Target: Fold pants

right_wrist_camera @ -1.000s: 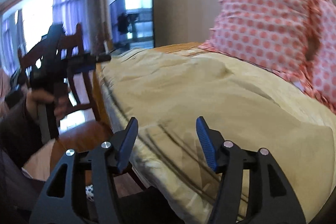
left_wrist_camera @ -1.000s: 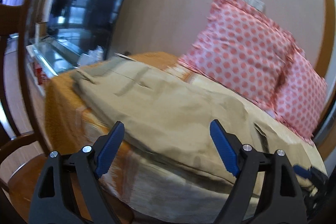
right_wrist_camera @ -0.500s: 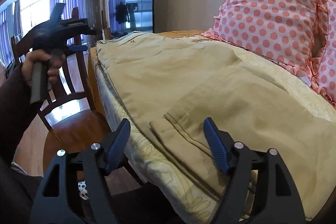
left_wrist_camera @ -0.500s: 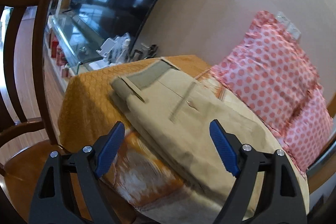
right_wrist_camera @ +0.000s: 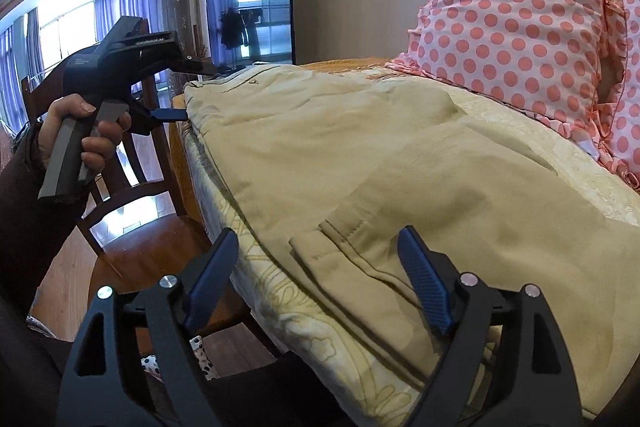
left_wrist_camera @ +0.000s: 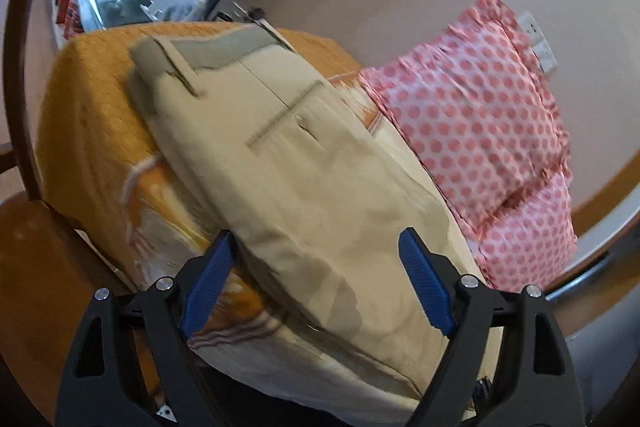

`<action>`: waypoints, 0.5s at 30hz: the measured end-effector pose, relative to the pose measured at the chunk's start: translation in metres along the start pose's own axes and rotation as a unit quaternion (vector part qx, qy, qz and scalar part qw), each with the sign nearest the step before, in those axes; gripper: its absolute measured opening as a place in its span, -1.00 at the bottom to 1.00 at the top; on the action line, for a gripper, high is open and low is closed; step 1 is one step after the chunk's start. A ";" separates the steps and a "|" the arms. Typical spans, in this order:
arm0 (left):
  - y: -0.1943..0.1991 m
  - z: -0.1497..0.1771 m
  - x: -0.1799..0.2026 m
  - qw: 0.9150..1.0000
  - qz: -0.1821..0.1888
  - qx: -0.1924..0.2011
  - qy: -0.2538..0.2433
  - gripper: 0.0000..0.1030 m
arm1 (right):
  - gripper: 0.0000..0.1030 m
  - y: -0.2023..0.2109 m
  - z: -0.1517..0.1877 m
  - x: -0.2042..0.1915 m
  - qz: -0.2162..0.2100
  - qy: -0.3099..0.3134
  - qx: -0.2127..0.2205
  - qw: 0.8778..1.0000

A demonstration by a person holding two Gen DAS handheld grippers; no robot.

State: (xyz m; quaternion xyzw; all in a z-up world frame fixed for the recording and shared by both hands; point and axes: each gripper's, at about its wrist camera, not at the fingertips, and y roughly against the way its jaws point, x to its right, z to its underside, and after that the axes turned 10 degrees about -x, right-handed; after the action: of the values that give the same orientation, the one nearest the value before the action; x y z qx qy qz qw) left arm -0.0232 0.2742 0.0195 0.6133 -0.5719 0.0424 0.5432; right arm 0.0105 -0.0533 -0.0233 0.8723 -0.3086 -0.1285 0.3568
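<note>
Pants (right_wrist_camera: 360, 155) flat on bed (left_wrist_camera: 92, 131) | left gripper (left_wrist_camera: 316, 279), right gripper (right_wrist_camera: 320, 271) apparently agape

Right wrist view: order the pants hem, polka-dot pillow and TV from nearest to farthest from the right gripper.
1. Pants hem, just ahead of the right gripper.
2. Polka-dot pillow, right, against the wall.
3. TV, far left, beyond the bed.

Left gripper (left_wrist_camera: 316, 283) jaws wide apart, empty; right gripper (right_wrist_camera: 320, 277) jaws wide apart, empty.
</note>
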 end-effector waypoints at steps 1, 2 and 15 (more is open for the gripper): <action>0.000 -0.001 0.000 1.000 -0.002 0.002 -0.002 0.62 | 0.60 0.000 0.000 0.000 0.000 0.000 0.000 1.000; -0.001 -0.004 -0.001 1.000 -0.007 0.007 0.001 0.62 | 0.60 0.000 0.000 0.000 -0.001 0.000 0.001 1.000; 0.003 -0.050 -0.029 0.993 -0.071 0.068 0.058 0.41 | 0.60 0.006 0.003 0.003 -0.010 -0.010 0.013 1.000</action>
State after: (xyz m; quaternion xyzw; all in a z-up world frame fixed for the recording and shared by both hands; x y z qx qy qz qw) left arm -0.0067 0.3297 0.0225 0.6844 -0.4905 0.0781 0.5337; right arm 0.0090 -0.0603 -0.0219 0.8786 -0.3050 -0.1364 0.3411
